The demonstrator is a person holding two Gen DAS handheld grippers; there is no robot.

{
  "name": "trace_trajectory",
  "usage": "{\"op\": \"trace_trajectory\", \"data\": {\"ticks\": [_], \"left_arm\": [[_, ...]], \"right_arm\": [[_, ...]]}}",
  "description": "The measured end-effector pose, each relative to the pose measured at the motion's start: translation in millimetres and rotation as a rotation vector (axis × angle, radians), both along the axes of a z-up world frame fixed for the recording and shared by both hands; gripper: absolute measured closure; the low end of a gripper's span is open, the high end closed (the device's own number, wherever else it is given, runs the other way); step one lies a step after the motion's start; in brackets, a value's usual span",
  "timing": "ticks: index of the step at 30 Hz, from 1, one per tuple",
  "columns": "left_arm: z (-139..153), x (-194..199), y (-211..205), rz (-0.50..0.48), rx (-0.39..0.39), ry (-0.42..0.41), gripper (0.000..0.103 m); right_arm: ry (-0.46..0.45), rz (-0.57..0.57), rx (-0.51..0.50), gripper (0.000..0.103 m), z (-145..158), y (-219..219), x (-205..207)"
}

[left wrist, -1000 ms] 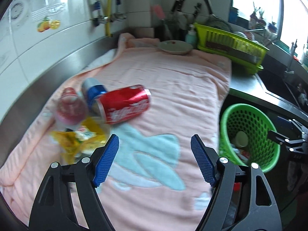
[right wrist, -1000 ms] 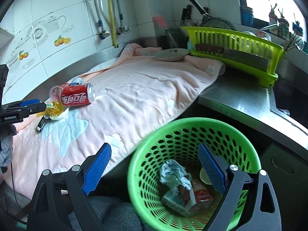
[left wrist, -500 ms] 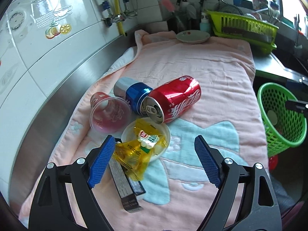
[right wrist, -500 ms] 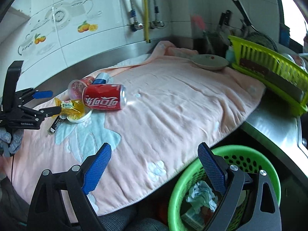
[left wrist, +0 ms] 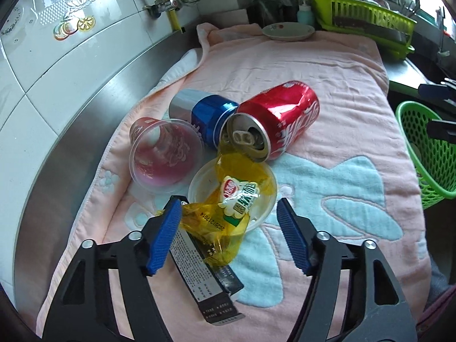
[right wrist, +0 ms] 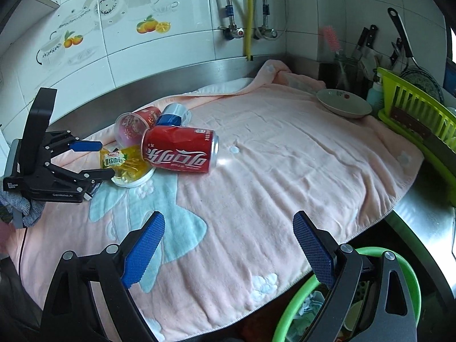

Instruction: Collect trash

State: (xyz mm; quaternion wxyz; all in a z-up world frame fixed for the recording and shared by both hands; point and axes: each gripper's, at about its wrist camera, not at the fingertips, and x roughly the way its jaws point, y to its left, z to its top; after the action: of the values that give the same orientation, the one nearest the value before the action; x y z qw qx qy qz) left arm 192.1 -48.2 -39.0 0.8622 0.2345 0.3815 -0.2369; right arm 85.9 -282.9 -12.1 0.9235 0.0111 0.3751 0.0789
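Left wrist: left gripper (left wrist: 228,232) closing around a yellow wrapper (left wrist: 228,208), pads not yet pressing it. Wrapper draped over a shallow white lid (left wrist: 265,196), above a dark box (left wrist: 211,282). Behind, on the pink towel (left wrist: 327,65): red can (left wrist: 285,119), blue can (left wrist: 208,114), clear cup (left wrist: 165,154), all tipped over.

Right wrist: right gripper (right wrist: 228,250) spread wide, empty, over the towel. Below, green basket (right wrist: 285,316) with crumpled paper (right wrist: 309,303) inside.

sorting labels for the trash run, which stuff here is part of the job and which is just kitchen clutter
Job: red cola can, blue can, plastic cup, yellow wrapper, black box, green basket.

Clutter: plate, dish rack, pink towel.
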Motion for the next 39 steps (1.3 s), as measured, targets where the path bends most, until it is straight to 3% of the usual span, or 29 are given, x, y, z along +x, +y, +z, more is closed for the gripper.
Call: {"op": "trace_trajectory", "data": {"ticks": [6, 16, 22, 30, 39], "left_arm": [[-3, 1, 0, -0.008, 0.014, -0.007, 0.052], [-12, 2, -13, -0.041, 0.072, -0.027, 0.054], [-13, 5, -16, -0.023, 0.057, -0.019, 0.076], [11, -9, 11, 0.056, -0.119, -0.013, 0.083], [48, -39, 61, 0.178, -0.249, -0.069, 0.084]], "right_arm": [[0.011, 0.032, 0.006, 0.015, -5, 15, 8], [0.026, 0.067, 0.017, 0.015, -12, 35, 15], [0.037, 0.069, 0.029, 0.015, -17, 38, 16], [0.041, 0.107, 0.067, 0.015, -18, 53, 16], [0.042, 0.217, 0.108, 0.015, -21, 113, 16]]}}
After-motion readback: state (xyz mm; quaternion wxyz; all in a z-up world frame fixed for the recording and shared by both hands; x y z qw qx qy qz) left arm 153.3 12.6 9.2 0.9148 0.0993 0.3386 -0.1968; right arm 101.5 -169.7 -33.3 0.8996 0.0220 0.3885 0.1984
